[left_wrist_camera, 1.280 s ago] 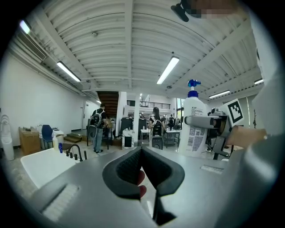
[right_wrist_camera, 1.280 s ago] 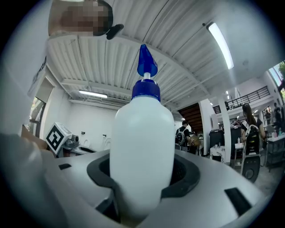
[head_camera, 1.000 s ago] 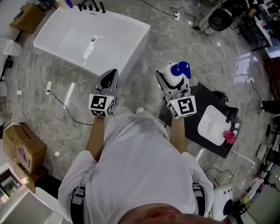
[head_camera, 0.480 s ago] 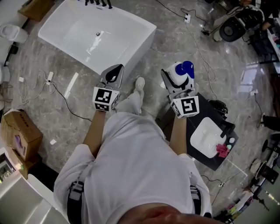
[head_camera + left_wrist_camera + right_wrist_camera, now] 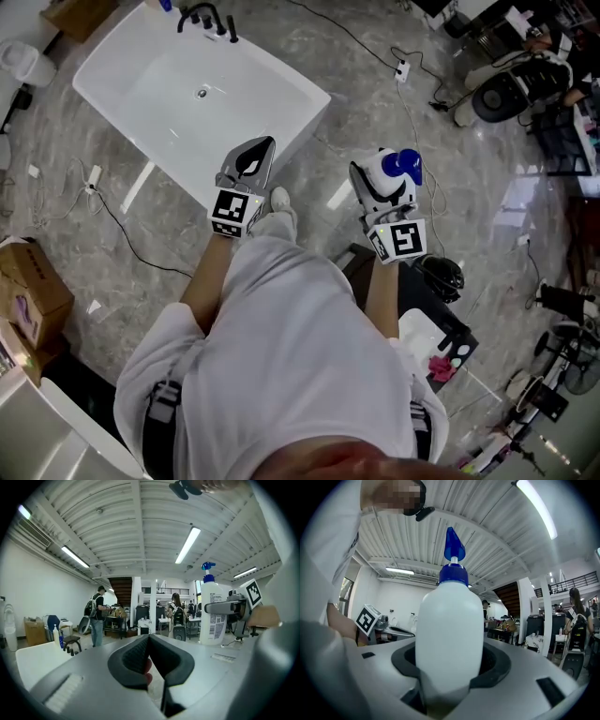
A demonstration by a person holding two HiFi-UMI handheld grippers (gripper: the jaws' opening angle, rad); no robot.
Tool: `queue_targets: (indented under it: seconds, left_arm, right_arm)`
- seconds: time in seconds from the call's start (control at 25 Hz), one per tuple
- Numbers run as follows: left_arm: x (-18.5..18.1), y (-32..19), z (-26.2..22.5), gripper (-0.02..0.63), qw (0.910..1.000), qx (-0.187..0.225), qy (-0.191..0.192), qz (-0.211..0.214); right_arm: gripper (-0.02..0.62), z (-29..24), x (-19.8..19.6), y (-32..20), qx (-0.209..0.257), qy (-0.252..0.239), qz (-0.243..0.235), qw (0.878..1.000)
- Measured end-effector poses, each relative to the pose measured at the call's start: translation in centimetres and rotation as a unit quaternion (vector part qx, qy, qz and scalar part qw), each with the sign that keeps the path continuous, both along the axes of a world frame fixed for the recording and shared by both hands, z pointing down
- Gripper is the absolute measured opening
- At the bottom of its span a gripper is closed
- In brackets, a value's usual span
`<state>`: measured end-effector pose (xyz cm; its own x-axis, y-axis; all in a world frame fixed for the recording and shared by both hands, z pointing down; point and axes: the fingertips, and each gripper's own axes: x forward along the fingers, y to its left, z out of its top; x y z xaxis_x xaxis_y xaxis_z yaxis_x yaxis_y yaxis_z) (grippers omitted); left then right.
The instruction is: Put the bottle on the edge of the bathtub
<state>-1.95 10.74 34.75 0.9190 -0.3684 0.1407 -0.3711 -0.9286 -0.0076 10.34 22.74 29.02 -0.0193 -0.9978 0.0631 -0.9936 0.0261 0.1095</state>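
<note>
Centre right of the head view, the right gripper (image 5: pixel 382 187) grips the white, blue-capped bottle (image 5: pixel 392 171) upright, apart from the bathtub (image 5: pixel 298 86) at upper left. The left gripper (image 5: pixel 251 159) is pinched shut, empty. Set on a narrow rim, the tall bottle could topple. Since a second ago, the tub's corner has neared the left gripper, and the black washstand (image 5: pixel 427 298) has slid lower right.

White bottle (image 5: pixel 384 180) with a bright blue cap, white bathtub (image 5: pixel 159 84) with black taps (image 5: pixel 208 19), floor (image 5: pixel 112 234) all grey marble veining. Left tongs (image 5: pixel 258 150) and right tongs (image 5: pixel 375 173) are grey, black pads (image 5: pixel 136 656), black-and-white square markers on each.
</note>
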Motion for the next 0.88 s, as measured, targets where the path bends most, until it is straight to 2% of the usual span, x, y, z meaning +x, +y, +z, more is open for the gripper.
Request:
queue_targets:
  seconds: [0.24,0.36,0.52,0.64,0.88]
  left_arm:
    - [6.4,-6.8,-2.1,-0.005,0.999,0.033,0.029,0.014]
    - [8.8,-9.5,-2.7,-0.005,0.9985,0.043,0.033,0.008]
    - [10.4,-13.4,-3.2,-0.005,0.9977,0.044,0.046,-0.022]
    - [10.9,-16.3,-2.7,-0.005,0.9975,0.039,0.037,-0.047]
    - [11.6,-22.0,-0.7,-0.005,0.9907,0.023,0.037,-0.128]
  right_arm:
    - [0.249,-1.1,5.6,-7.4,0.004,0.003,-0.017,1.0]
    - [0.249,-1.4,7.9,-10.5,0.004,0.006,-0.03,1.0]
    - [0.249,-1.6,10.0,-15.0,0.006,0.002,-0.052,0.999]
    - [0.249,-1.4,11.5,-18.7,0.009,-0.006,-0.069,0.998]
    - [0.249,0.7,15.0,-26.6,0.006,-0.025,-0.127,0.992]
